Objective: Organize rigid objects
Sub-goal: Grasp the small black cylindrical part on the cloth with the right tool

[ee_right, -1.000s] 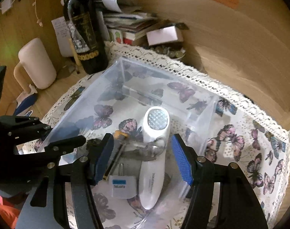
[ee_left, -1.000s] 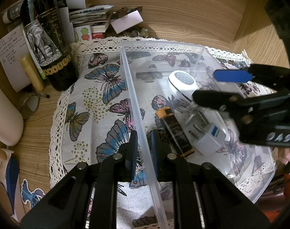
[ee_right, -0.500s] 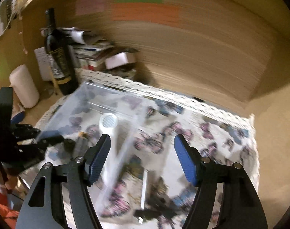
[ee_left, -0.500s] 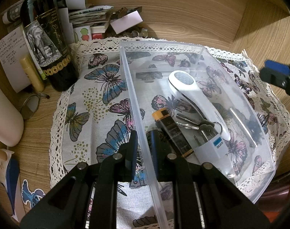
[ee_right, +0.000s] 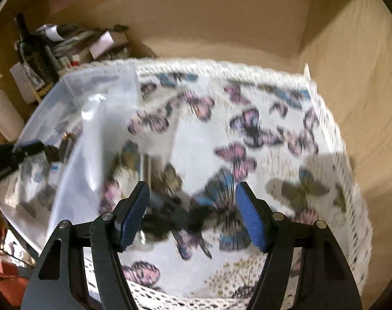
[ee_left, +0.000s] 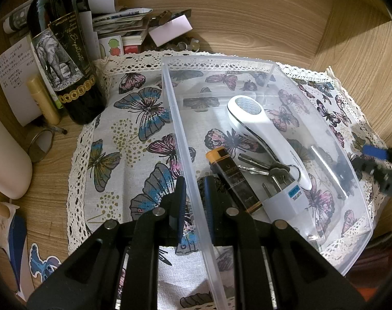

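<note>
Change: right gripper (ee_right: 192, 217) swung away from over the clear bin (ee_left: 273, 64) since a second ago, now out over the butterfly cloth (ee_right: 247, 134) beside it; bin contents and left gripper (ee_left: 195, 201) unchanged in place.
Left gripper: nearly pressed together, pinching the bin's near long wall, one finger outside and one inside.
Right gripper: spread wide, nothing between the blue pads (ee_right: 134, 214); seen in the left view only as a blurred blue-tipped edge (ee_left: 376, 152) at the far right, past the bin's outer wall.
Clear bin: sits on the cloth, open top, transparent walls.
White handheld device (ee_left: 260, 126): lies diagonally inside the bin, round head toward the far end.
Black tube with orange cap (ee_left: 232, 178): inside the bin, near the gripped wall, beside the device.
Keys (ee_left: 263, 166): on a ring, between tube and device, resting across the device's handle.
White plug adapter (ee_left: 283, 201): at the near end of the bin, prongs pointing toward the keys, touching the device's handle end.
Dark object (ee_right: 175, 214): on the cloth just ahead of the right gripper, outside the bin; too blurred to identify.
Wine bottle (ee_left: 64, 59): upright at the cloth's far left corner, elephant label facing out.
Paper stack (ee_left: 118, 20): behind the bottle, against the wooden back wall.
</note>
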Tool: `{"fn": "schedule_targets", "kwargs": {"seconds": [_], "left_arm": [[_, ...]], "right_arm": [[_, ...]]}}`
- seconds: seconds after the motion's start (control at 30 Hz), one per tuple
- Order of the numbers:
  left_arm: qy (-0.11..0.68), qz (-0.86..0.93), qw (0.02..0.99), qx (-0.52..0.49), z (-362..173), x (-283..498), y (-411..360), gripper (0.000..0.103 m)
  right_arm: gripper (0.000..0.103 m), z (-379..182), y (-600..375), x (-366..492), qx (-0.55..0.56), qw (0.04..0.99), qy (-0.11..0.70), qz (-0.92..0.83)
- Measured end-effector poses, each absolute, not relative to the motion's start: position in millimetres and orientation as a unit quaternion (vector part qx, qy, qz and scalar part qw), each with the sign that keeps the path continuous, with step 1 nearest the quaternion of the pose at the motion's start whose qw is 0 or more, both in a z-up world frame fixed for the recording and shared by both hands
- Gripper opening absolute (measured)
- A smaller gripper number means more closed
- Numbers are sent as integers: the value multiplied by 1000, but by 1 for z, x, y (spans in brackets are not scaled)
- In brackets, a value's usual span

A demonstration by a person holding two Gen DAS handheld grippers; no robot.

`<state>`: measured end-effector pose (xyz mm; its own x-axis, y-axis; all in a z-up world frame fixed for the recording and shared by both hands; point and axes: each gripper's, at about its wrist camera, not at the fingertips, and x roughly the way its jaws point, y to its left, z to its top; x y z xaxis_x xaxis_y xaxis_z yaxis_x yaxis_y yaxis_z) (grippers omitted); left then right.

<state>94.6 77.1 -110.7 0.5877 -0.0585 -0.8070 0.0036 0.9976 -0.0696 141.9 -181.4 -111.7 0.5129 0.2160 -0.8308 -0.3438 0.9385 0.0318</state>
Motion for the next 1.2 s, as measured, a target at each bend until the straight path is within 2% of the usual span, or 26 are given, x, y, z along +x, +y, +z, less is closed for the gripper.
{"fn": "schedule_targets", "kwargs": {"seconds": [0.33, 0.43, 0.5, 0.57, 0.77, 1.2], "left_arm": [[454, -18, 890, -31, -111, 95, 77, 14], [454, -18, 890, -32, -110, 97, 76, 14], [454, -18, 890, -32, -109, 97, 76, 14], [454, -18, 890, -32, -109, 98, 76, 14], [454, -18, 890, -32, -109, 99, 76, 14], [453, -18, 891, -32, -109, 98, 76, 14]], "right_arm": [[63, -143, -180, 152, -71, 853, 494, 149], [47, -145, -178, 159, -76, 854, 492, 150], [30, -144, -178, 164, -75, 856, 489, 152], [23, -142, -179, 169, -68, 856, 489, 155], [23, -124, -183, 176, -57, 869, 467, 152], [23, -44, -142, 170, -65, 902, 366, 219]]}}
